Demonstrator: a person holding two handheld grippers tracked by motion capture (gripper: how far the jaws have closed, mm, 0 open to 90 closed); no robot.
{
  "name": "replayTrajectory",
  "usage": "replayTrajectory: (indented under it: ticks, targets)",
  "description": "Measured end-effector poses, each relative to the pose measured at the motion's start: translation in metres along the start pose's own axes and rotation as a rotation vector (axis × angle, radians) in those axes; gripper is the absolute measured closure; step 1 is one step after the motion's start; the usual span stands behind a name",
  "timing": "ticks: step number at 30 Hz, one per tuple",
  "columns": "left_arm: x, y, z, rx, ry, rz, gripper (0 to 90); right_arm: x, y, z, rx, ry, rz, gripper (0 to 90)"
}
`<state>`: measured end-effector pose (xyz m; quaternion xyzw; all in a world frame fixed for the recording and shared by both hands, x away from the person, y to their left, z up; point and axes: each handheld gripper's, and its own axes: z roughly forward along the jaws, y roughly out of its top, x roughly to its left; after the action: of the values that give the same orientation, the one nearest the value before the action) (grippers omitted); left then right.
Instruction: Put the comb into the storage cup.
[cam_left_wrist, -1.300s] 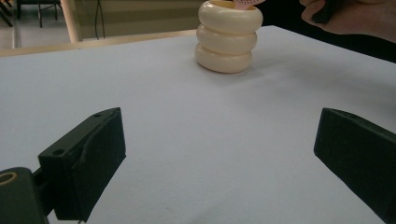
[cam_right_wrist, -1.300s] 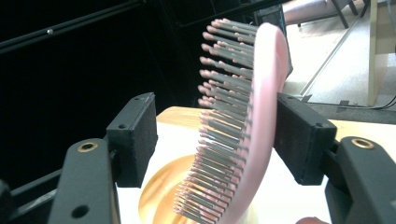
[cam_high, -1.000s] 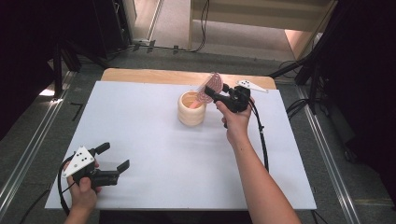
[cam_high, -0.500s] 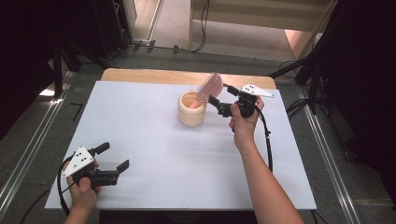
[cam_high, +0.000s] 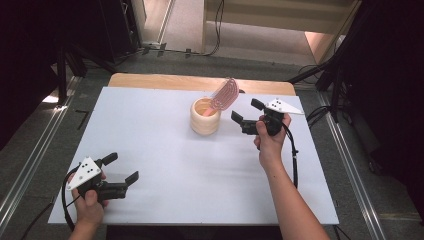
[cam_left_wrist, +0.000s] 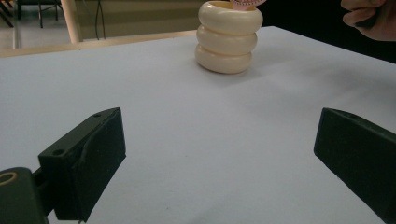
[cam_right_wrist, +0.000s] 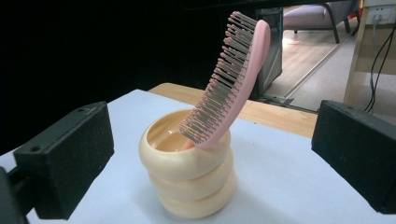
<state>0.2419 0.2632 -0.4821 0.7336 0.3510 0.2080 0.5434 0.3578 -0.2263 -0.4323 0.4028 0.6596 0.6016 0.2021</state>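
Hairbrush, pink, stands handle-down in the cream ringed cup on the white table, its head leaning over the cup's rim on the side toward the right gripper. That gripper is just beside the cup, its jaws have just been opening and now stand spread wide with nothing between them, clear of both brush and cup. Left gripper rests at the table's near left corner, well apart from the cup, jaws likewise spread and empty.

a lab-like recording room: a white-topped wooden desk stands on grey carpet between metal floor rails, with black stands and loose cables around it.
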Motion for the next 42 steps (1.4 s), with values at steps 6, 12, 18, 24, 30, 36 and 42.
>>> replayTrajectory:
  ticks: [6,12,18,24,30,36,42]
  targets:
    - [0.0,0.0,0.0,0.002,0.001,0.003,2.7,-0.001,-0.005,-0.014,-0.006,-0.003,-0.006,0.0]
    - [0.0,0.0,0.0,0.004,0.002,0.004,2.7,-0.002,-0.009,-0.025,-0.011,-0.006,-0.011,0.0]
    - [0.0,0.0,0.0,0.0,-0.001,0.001,2.7,-0.002,-0.014,-0.036,-0.014,-0.009,-0.022,0.0]
    - [0.0,0.0,0.0,0.0,-0.001,0.0,2.7,-0.005,-0.02,-0.05,-0.018,-0.021,-0.024,0.0]
    - [0.0,0.0,0.0,0.004,0.002,0.003,2.7,-0.007,-0.027,-0.064,-0.03,-0.033,-0.03,0.0]
    - [0.0,0.0,0.0,0.003,0.003,0.001,2.7,-0.008,-0.033,-0.078,-0.03,-0.046,-0.038,0.0]
    - [0.0,0.0,0.0,0.002,0.003,0.0,2.7,-0.009,-0.039,-0.092,-0.031,-0.056,-0.036,0.0]
